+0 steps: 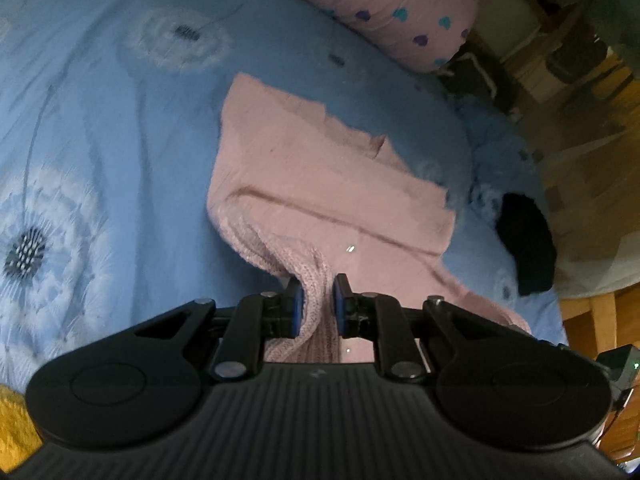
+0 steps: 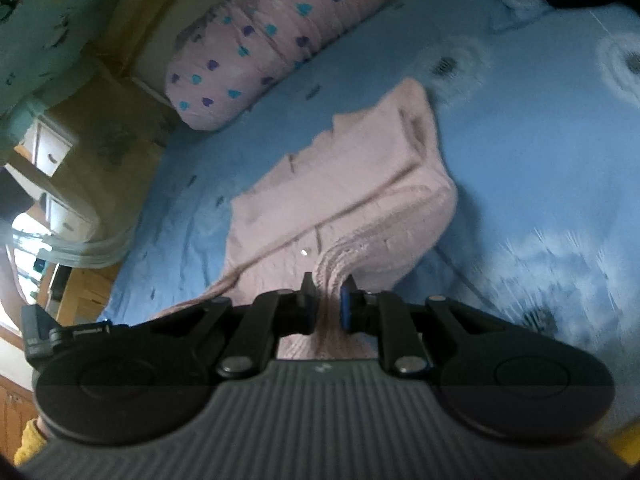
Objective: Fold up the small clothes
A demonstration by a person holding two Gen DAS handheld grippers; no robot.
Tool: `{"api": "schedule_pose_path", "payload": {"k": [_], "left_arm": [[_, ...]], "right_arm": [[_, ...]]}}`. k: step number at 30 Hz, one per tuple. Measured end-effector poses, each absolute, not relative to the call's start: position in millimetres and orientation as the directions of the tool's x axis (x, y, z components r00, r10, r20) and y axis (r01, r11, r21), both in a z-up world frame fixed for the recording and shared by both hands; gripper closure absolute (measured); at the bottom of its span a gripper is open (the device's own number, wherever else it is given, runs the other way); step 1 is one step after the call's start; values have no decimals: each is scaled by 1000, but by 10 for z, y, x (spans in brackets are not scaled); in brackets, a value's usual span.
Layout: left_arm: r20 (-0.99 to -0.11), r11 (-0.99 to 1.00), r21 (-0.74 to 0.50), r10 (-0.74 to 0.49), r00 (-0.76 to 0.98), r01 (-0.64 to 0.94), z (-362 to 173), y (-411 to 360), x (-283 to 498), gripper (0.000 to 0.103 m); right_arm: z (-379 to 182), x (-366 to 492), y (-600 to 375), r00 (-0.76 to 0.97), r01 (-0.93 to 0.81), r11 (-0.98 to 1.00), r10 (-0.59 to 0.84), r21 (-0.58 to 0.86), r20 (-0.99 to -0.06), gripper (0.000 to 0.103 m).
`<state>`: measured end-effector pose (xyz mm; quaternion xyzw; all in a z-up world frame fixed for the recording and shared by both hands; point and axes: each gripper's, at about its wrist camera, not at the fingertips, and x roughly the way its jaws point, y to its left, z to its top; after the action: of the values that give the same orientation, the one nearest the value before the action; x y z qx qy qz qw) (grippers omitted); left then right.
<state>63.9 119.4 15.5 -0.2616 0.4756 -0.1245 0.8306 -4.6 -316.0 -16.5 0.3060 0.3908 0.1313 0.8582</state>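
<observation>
A small pink knitted cardigan (image 1: 320, 184) lies on a blue bedsheet with white dandelion prints (image 1: 100, 120). My left gripper (image 1: 318, 300) is shut on a ribbed edge of the cardigan and lifts it off the sheet. In the right wrist view the same cardigan (image 2: 352, 184) spreads away from me, partly folded over itself. My right gripper (image 2: 328, 300) is shut on another ribbed edge of it. A small shiny button (image 2: 304, 253) shows on the cardigan's front.
A pink pillow with blue and purple hearts (image 1: 400, 12) lies at the far edge of the bed, also in the right wrist view (image 2: 272, 48). A black item (image 1: 528, 240) sits at the bed's right edge. Wooden furniture and floor (image 1: 580, 100) lie beyond.
</observation>
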Motion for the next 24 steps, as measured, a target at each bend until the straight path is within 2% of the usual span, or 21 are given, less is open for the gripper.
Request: {"api": "schedule_pose_path", "payload": {"k": [15, 24], "left_arm": [[-661, 806, -587, -427, 617, -71, 515, 1236, 1567, 85], [-681, 827, -549, -360, 638, -120, 359, 1260, 2448, 85]], "right_arm": [[85, 814, -3331, 744, -15, 751, 450, 660, -494, 88], [-4, 1555, -3462, 786, 28, 776, 372, 630, -494, 88]]}}
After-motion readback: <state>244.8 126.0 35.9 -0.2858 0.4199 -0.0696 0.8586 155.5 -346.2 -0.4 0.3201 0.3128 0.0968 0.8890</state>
